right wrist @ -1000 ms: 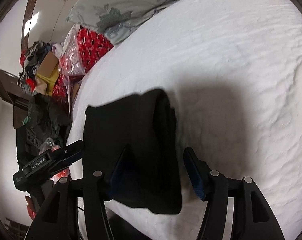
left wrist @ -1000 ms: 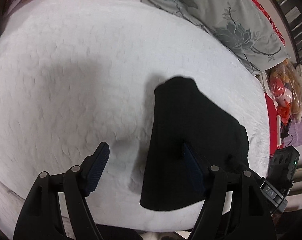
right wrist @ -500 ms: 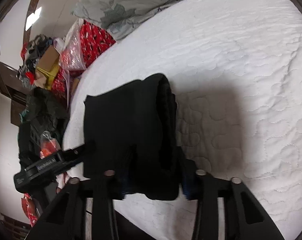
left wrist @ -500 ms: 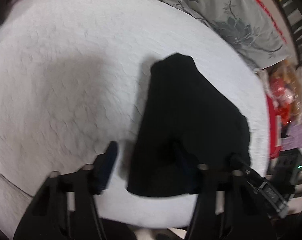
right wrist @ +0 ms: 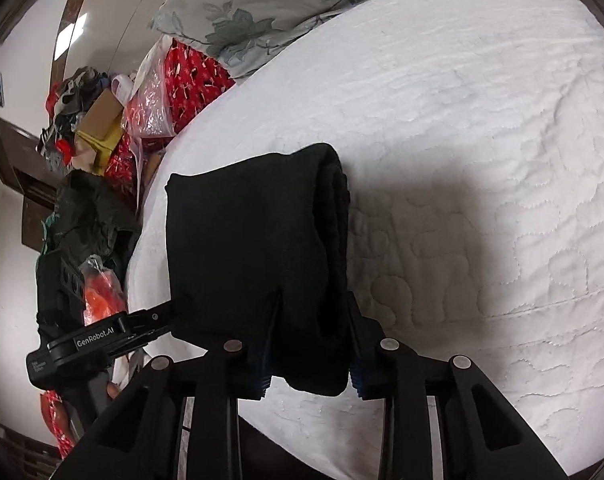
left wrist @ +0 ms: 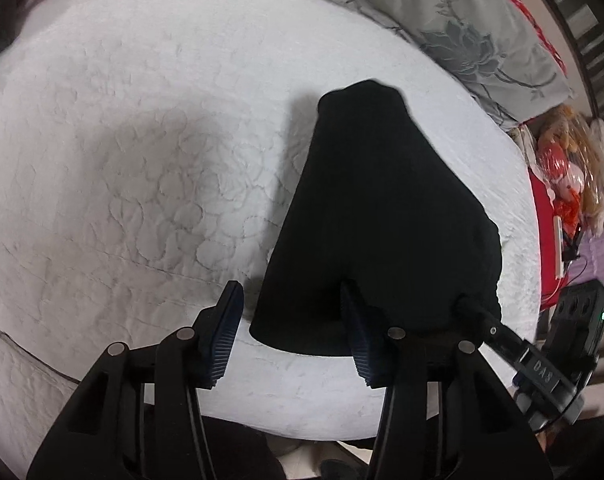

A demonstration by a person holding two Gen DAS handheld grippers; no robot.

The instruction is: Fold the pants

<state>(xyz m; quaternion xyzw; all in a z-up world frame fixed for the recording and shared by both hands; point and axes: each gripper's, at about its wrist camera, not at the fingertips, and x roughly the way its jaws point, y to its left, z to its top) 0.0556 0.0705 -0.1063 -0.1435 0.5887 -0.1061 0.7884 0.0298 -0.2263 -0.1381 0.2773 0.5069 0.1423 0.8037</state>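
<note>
White quilted bed (right wrist: 482, 128) w/ grey floral pillow (right wrist: 262, 12), cluttered bags (right wrist: 102, 120) by pale wall (right wrist: 26, 40)

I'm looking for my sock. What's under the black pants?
The pants lie folded on the white quilt; only quilt shows around them. Whatever might be beneath or inside the folds is covered, so I can't tell.

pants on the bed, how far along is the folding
Mostly done: the black fabric pants lie as a compact layered bundle on the white quilted bedspread. In hand: the right gripper has just closed on the near corner; the left gripper has been closing around the other near corner, one pad apparently clear. Left: perhaps a last fold or placing.
</note>
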